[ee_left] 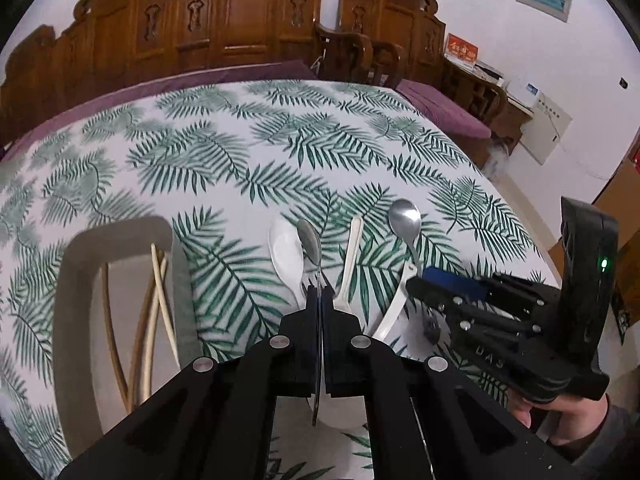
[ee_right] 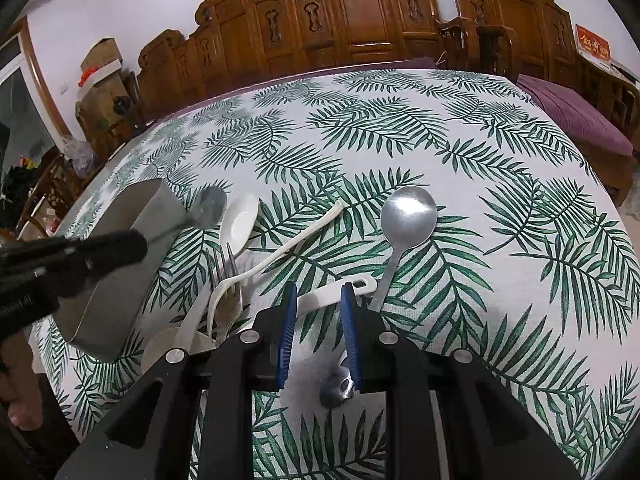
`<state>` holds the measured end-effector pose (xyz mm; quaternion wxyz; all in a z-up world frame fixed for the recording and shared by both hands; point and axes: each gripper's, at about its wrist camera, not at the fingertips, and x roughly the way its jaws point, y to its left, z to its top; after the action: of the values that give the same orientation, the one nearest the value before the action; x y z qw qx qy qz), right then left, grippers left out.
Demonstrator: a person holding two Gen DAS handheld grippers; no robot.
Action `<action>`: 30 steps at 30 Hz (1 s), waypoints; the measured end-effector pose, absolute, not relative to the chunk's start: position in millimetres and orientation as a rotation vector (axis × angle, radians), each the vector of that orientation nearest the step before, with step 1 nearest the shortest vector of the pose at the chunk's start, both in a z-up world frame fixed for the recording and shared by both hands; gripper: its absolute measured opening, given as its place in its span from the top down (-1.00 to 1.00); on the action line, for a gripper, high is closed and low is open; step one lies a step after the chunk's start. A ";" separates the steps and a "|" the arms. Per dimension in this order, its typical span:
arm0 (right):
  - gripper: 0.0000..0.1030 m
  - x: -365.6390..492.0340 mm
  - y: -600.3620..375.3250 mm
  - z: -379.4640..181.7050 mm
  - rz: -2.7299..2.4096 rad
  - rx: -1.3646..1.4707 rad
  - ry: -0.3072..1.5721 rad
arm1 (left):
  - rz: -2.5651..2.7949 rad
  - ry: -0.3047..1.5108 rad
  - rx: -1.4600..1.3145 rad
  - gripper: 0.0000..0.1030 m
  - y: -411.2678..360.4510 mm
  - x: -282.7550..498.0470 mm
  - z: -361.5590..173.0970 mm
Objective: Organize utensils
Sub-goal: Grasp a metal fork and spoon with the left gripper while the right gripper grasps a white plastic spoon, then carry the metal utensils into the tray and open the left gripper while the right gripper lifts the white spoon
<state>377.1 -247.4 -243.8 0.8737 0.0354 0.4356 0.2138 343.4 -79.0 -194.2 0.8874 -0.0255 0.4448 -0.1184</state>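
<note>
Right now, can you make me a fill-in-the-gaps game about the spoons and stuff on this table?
1. The grey tray holds only ____.
2. The left hand-held gripper is shut on the handle of a metal ____.
3. The tablecloth is printed with green ____.
4. The pads of the right hand-held gripper are coloured ____.

Missing words: chopsticks; spoon; leaves; blue.
</note>
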 end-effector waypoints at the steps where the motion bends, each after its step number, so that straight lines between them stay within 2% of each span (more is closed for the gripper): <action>1: 0.52 377.0 -247.8 -243.7 0.448 0.076 0.910 | -0.241 0.918 -0.052 0.99 -78.1 344.1 -191.1; 19: 0.52 376.9 -225.3 -239.8 0.496 0.102 0.901 | -0.264 0.869 -0.063 0.98 -61.5 302.5 -172.7; 22: 0.32 378.9 -210.2 -243.7 0.516 0.107 0.917 | -0.270 0.867 -0.071 0.98 -55.4 302.1 -173.1; 30: 0.32 383.0 -190.5 -254.2 0.563 0.141 0.981 | -0.272 0.857 -0.104 0.98 -37.0 297.4 -173.9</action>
<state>383.0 -190.5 -254.2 0.8420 0.0668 0.4643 0.2664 297.4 -37.0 -173.9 0.8993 -0.0504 0.4140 -0.1316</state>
